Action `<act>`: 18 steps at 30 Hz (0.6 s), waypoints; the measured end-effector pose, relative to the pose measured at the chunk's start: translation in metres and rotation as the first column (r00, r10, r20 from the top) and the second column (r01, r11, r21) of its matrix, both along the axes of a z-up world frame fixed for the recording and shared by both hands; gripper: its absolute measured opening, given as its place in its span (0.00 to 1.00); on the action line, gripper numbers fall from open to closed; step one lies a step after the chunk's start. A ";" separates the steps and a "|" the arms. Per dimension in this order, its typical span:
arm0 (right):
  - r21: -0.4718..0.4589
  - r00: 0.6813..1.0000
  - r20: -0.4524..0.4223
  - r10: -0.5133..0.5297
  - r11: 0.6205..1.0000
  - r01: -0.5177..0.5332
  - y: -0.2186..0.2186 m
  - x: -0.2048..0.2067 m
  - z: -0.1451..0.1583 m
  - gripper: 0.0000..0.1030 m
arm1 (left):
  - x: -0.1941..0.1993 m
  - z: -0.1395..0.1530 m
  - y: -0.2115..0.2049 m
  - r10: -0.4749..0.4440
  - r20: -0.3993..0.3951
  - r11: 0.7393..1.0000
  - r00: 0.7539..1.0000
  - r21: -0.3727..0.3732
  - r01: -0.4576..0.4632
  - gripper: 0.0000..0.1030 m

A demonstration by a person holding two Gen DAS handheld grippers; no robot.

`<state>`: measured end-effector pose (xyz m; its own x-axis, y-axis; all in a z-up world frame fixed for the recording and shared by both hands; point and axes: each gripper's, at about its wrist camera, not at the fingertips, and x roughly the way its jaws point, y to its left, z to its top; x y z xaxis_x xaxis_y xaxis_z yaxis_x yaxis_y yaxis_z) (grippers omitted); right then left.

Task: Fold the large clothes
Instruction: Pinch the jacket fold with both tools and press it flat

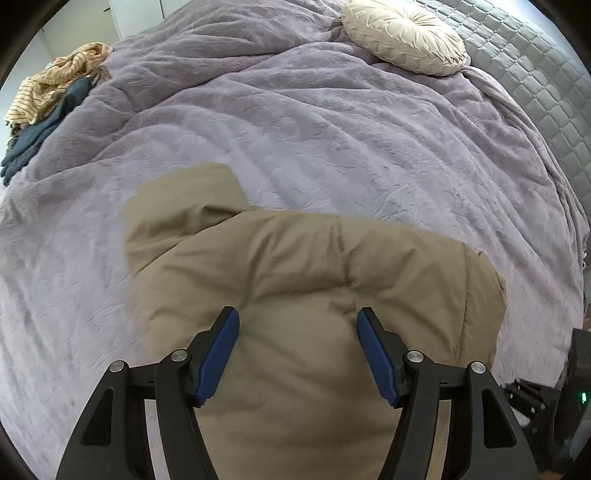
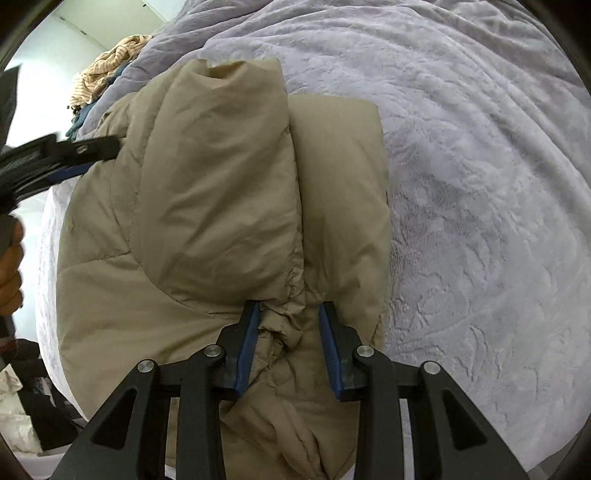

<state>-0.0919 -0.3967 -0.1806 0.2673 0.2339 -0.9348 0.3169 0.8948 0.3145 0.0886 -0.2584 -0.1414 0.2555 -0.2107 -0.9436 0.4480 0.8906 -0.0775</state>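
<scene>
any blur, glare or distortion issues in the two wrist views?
Left wrist view: strong fisheye bending with dark corners; the puffy tan padded jacket is softly motion-blurred along its edges, while the round cream pleated cushion stays sharp. Right wrist view: same fisheye warp; the bright wall at upper left is blown out, and the left claw at the frame edge is smeared.

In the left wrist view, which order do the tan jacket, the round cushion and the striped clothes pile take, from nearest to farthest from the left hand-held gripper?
1. Tan jacket: directly under the left hand-held gripper.
2. Striped clothes pile: far left edge of the bed.
3. Round cushion: far right, near the quilted headboard.
The last two are too close to call.
</scene>
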 end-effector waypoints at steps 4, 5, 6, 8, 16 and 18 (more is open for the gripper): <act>0.021 1.000 -0.007 -0.016 1.000 0.016 -0.005 0.005 -0.007 0.35 | -0.009 0.007 0.017 0.023 -0.024 0.999 0.999 0.035 -0.022 0.65; 0.023 1.000 -0.009 -0.019 1.000 0.019 -0.006 0.005 -0.008 0.35 | -0.011 0.009 0.023 0.033 -0.033 0.999 0.999 0.043 -0.031 0.65; 0.024 1.000 -0.012 -0.021 0.999 0.022 -0.005 0.008 -0.008 0.35 | -0.013 0.010 0.027 0.042 -0.038 0.998 0.998 0.046 -0.040 0.65; 0.026 1.000 -0.015 -0.024 0.999 0.025 -0.005 0.008 -0.007 0.35 | -0.018 0.013 0.036 0.055 -0.049 0.997 0.997 0.057 -0.053 0.65; 0.037 0.999 -0.037 -0.023 0.999 0.024 -0.011 0.013 -0.005 0.37 | -0.039 0.018 0.072 0.133 -0.092 0.991 0.987 0.038 -0.130 0.65; 0.039 0.999 -0.045 -0.022 0.999 0.024 -0.012 0.016 -0.005 0.37 | -0.044 0.015 0.086 0.165 -0.127 0.986 0.978 -0.005 -0.167 0.65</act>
